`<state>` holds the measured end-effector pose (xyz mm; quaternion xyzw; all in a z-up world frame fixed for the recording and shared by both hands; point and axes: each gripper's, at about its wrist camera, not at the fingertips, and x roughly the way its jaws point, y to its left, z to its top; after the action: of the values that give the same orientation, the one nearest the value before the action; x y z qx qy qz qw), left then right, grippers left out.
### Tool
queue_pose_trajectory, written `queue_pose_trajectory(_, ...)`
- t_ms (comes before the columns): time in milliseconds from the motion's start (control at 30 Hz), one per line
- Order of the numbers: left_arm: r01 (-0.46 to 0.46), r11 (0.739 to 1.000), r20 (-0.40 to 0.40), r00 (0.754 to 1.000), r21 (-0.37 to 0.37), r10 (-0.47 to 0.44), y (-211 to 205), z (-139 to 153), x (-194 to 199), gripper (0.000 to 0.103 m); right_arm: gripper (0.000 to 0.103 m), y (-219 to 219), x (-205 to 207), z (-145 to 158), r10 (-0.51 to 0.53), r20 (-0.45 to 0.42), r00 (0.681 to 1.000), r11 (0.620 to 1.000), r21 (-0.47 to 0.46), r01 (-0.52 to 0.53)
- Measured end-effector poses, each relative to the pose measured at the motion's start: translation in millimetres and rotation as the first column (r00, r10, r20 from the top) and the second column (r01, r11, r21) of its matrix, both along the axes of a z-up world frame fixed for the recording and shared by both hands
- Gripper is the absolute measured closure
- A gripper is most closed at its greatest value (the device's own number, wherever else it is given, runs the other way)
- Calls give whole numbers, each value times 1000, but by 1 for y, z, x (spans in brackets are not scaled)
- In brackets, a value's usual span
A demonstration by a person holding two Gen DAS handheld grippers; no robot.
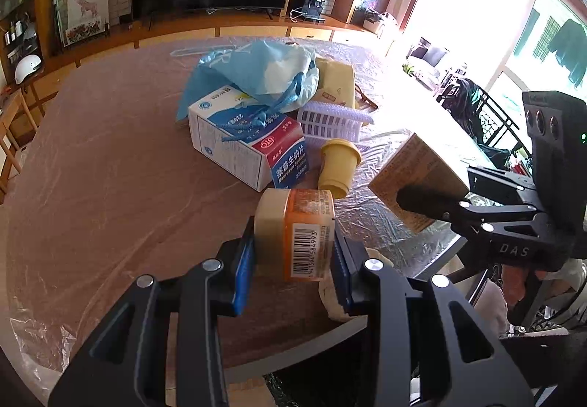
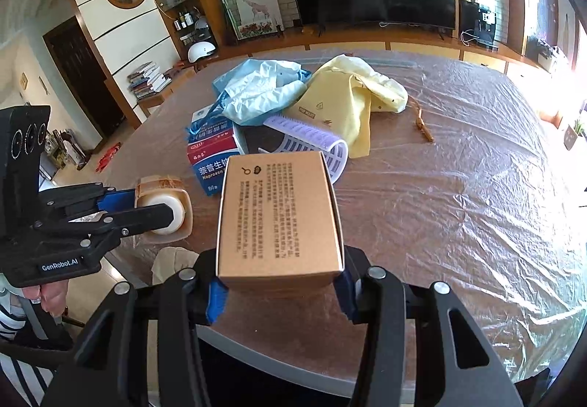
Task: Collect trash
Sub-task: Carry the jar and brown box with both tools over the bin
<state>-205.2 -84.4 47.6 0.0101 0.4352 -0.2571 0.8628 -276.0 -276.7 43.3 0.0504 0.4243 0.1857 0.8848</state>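
Note:
My left gripper [image 1: 293,253] is shut on an orange-labelled cup with a barcode [image 1: 304,234], held above the near table edge; it also shows in the right wrist view [image 2: 165,209]. My right gripper [image 2: 280,291] is shut on a brown cardboard box [image 2: 279,212], seen at the right in the left wrist view [image 1: 418,176]. On the table lie a blue-and-white medicine box [image 1: 249,146], a pale blue plastic bag [image 1: 264,69], a yellow bag [image 2: 345,99], a lilac plastic basket [image 2: 315,139] and a small yellow cup [image 1: 337,165].
The round table [image 2: 458,187] is covered with crinkled clear plastic film. A crumpled tissue [image 2: 172,260] lies at its near edge. A brown cord [image 2: 422,124] lies right of the yellow bag. A TV stands behind.

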Motion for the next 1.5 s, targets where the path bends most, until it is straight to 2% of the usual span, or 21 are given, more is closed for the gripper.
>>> queue_pose_trajectory(533, 75, 997, 14, 997, -31, -75, 8, 23, -35, 65, 57, -18, -44, 13, 31, -28, 999, 999, 31, -31)
queue_pose_trajectory(900, 195, 981, -21, 981, -13, -195, -1, 22, -71, 65, 57, -20, -87, 13, 83, -65, 994, 996, 15, -82)
queue_pose_trajectory(1233, 269, 963, -85, 960, 25, -266, -7, -2, -97, 65, 57, -11, -108, -6, 138, -140, 980, 990, -5, -140)
queue_pose_trajectory(1500, 298, 952, -165, 945, 71, -283, -11, -40, -97, 65, 57, 0, -110, -36, 166, -210, 963, 983, -47, -180)
